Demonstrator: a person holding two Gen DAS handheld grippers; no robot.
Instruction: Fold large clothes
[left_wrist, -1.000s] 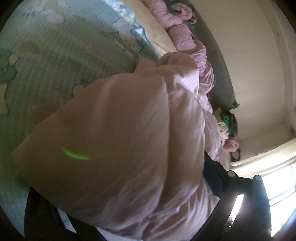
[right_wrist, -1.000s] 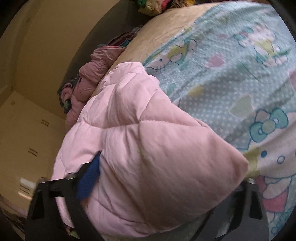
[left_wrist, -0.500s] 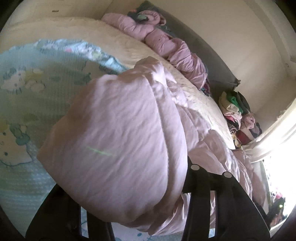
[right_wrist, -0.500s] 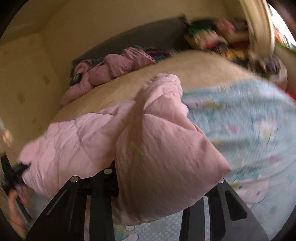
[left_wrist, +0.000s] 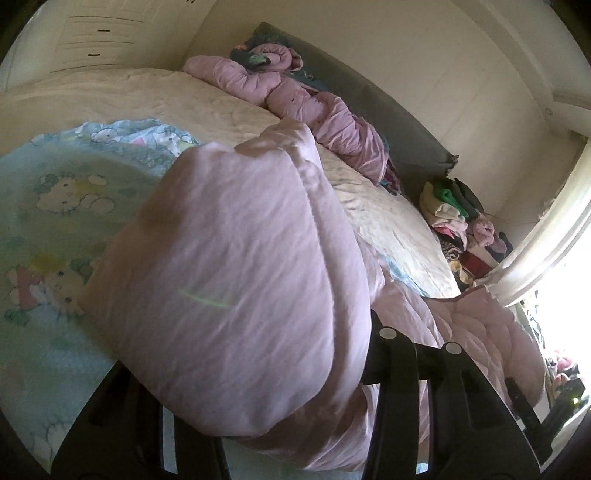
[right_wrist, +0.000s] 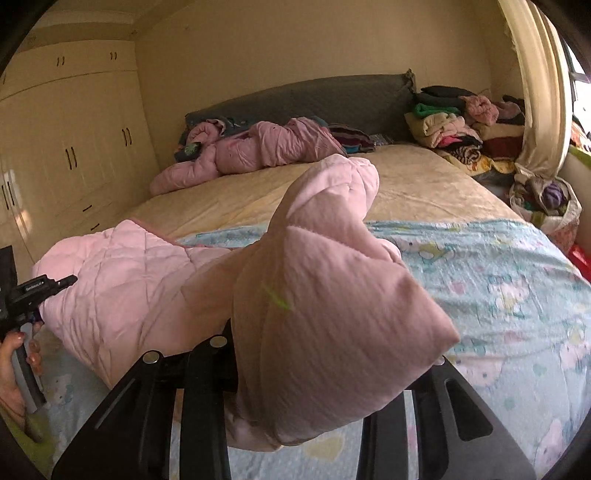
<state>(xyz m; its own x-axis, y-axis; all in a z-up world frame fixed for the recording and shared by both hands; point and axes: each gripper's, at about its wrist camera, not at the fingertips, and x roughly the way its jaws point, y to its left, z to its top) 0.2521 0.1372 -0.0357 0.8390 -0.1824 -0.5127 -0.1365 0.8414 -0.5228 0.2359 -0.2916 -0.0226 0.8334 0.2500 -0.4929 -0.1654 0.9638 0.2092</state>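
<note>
A large pink quilted garment (left_wrist: 236, 280) is bunched between the fingers of my left gripper (left_wrist: 266, 398), which is shut on it and holds it above the bed. My right gripper (right_wrist: 314, 384) is shut on another corner of the same pink garment (right_wrist: 332, 295). The rest of it sags between the two grippers (right_wrist: 122, 280) over a light blue cartoon-print blanket (right_wrist: 498, 280). The left gripper and the hand holding it show at the left edge of the right wrist view (right_wrist: 26, 295). The fabric hides both grippers' fingertips.
A second pink padded jacket (right_wrist: 258, 147) lies crumpled by the grey headboard (right_wrist: 332, 99). A pile of folded clothes (right_wrist: 454, 125) sits at the bed's far right corner, with a bag of clothes (right_wrist: 546, 199) beside it. Cream wardrobes (right_wrist: 66, 147) stand left; a window is right.
Both grippers have swung upright with the pink garment held in them, so the views now look level across the bed toward the headboard. The garment has lifted off the blanket.
</note>
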